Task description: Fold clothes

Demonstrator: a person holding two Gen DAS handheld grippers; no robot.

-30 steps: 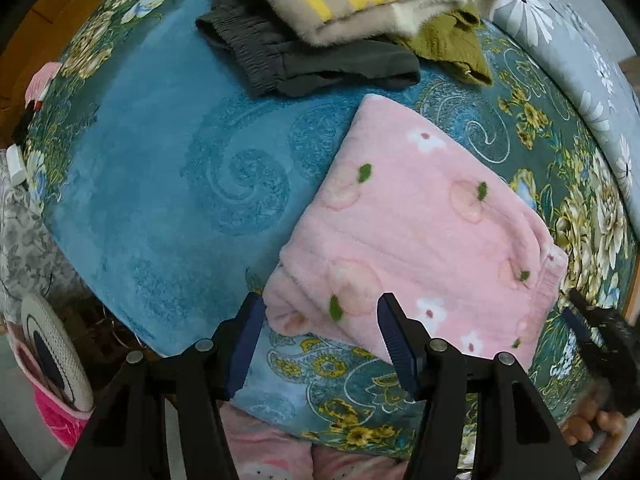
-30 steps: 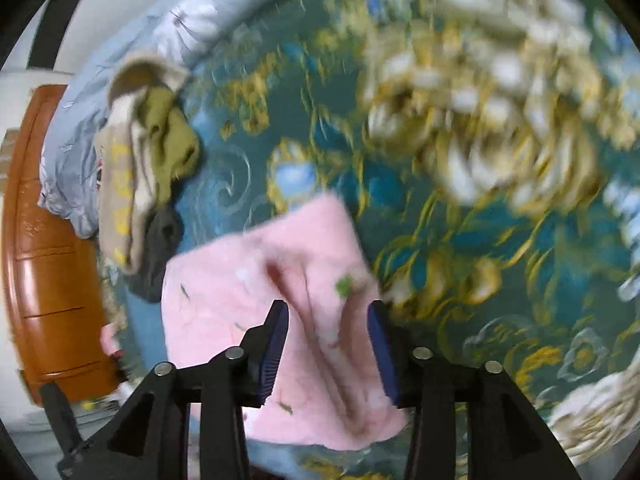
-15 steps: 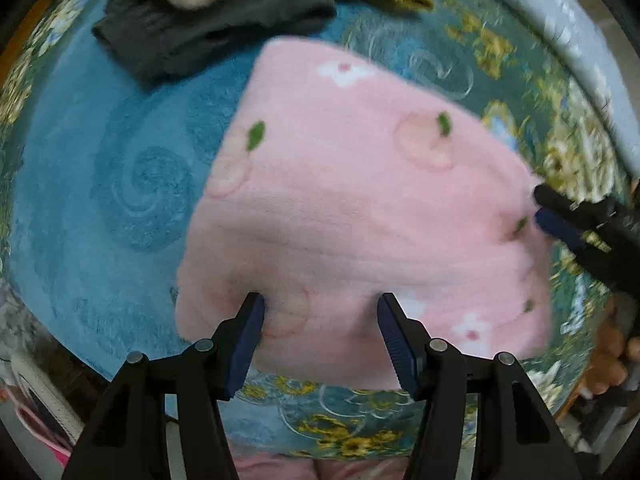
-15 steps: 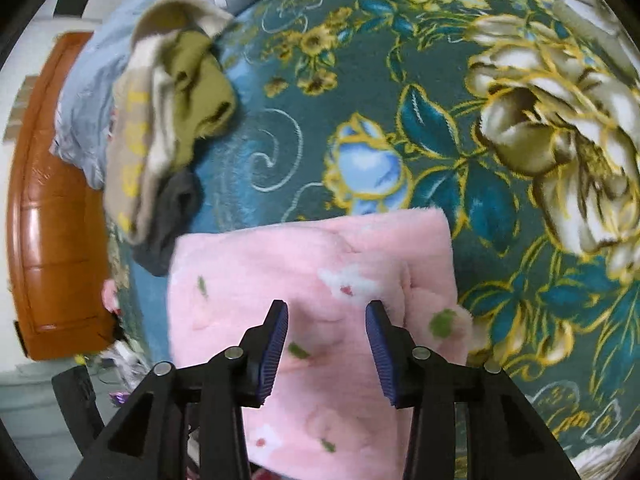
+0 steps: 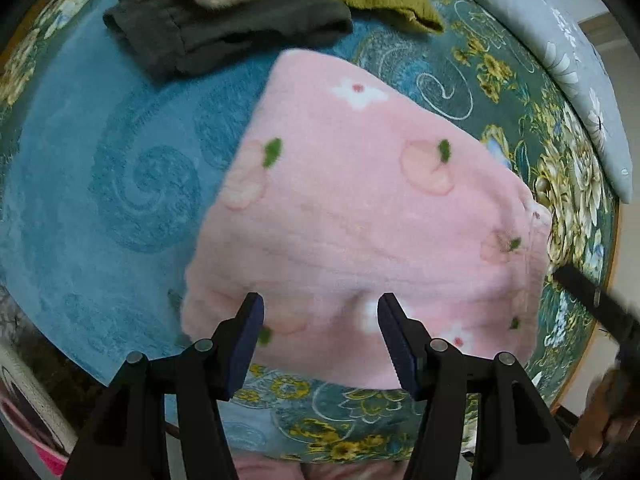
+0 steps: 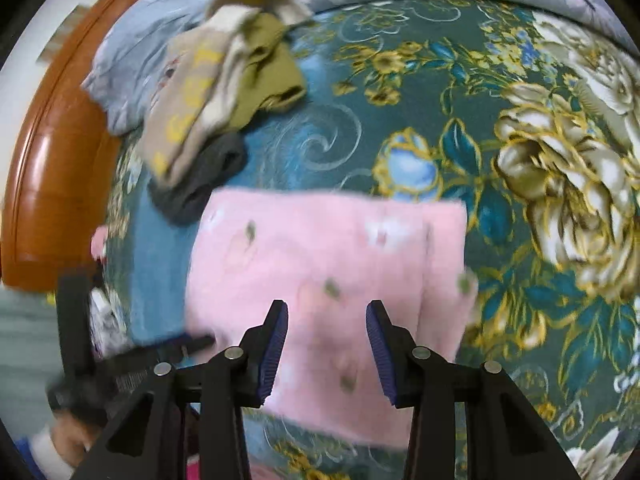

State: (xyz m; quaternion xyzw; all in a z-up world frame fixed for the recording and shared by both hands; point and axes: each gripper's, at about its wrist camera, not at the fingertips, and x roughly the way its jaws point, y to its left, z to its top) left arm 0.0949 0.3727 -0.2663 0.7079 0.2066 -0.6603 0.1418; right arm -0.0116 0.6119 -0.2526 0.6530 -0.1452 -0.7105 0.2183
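A pink fleece garment (image 5: 360,208) with peach and flower prints lies folded flat on the floral bedspread (image 5: 100,184); it also shows in the right wrist view (image 6: 328,256). My left gripper (image 5: 318,312) is open and empty, just above the garment's near edge. My right gripper (image 6: 326,320) is open and empty over the garment's near part. The right gripper shows at the left wrist view's right edge (image 5: 592,300), off the garment. The left gripper shows at the lower left of the right wrist view (image 6: 132,360).
A pile of folded clothes, beige (image 6: 192,108), olive (image 6: 268,80) and dark grey (image 5: 224,36), lies beyond the pink garment. A grey daisy-print quilt (image 5: 560,40) runs along the far side. A wooden headboard (image 6: 52,168) stands at the left. The bed edge is near me.
Both grippers have pulled back from the pink garment and are open. The right gripper has let go of the garment's right edge, which now lies flat.
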